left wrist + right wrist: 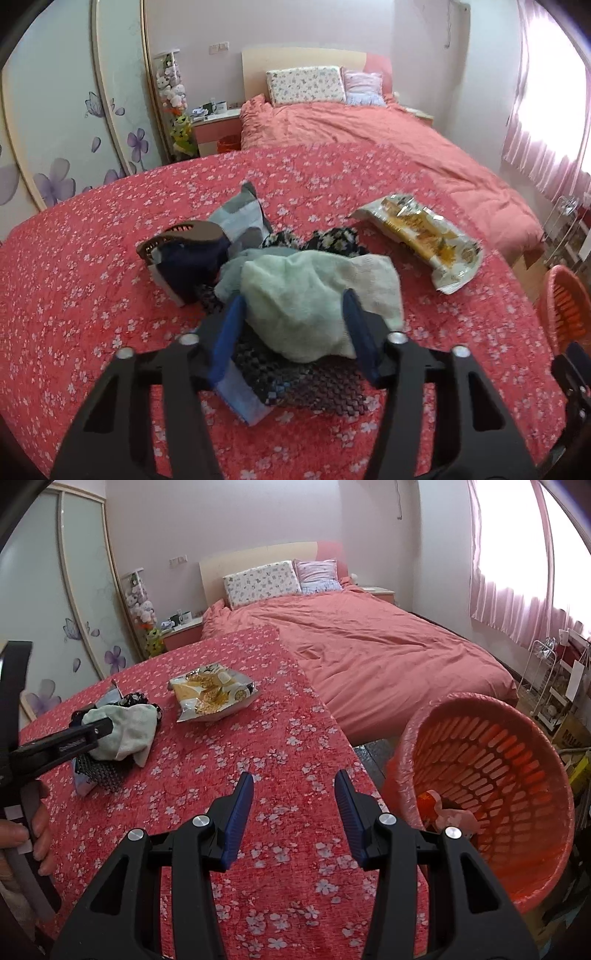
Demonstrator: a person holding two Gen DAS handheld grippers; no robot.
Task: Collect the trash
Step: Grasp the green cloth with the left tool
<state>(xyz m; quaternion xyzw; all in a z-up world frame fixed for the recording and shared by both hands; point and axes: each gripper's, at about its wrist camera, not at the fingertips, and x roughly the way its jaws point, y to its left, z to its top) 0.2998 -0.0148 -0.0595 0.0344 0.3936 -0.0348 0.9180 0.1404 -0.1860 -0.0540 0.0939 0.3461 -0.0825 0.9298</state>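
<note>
- Red floral cloth (110, 295) covered the table in the left wrist view. The left gripper (293, 332) stood spread wide, its blue fingers (229, 332) flanking a pale green towel (314, 295) without clamping it.
- That towel lay on a heap of dark garments (325, 240) and a brown basket (184, 236), which blocked the direct path ahead.
- The yellow snack wrapper (424, 236) lay flat on the cloth, right of the heap and apart from it.
- In the right wrist view, the right gripper (293, 812) hung wide apart above bare cloth, holding nothing.
- The wrapper (212, 696) lay ahead to the left, beside the heap (125, 731).
- An orange bin (498, 775) stood tilted off the table's right edge, with scraps inside.
</note>
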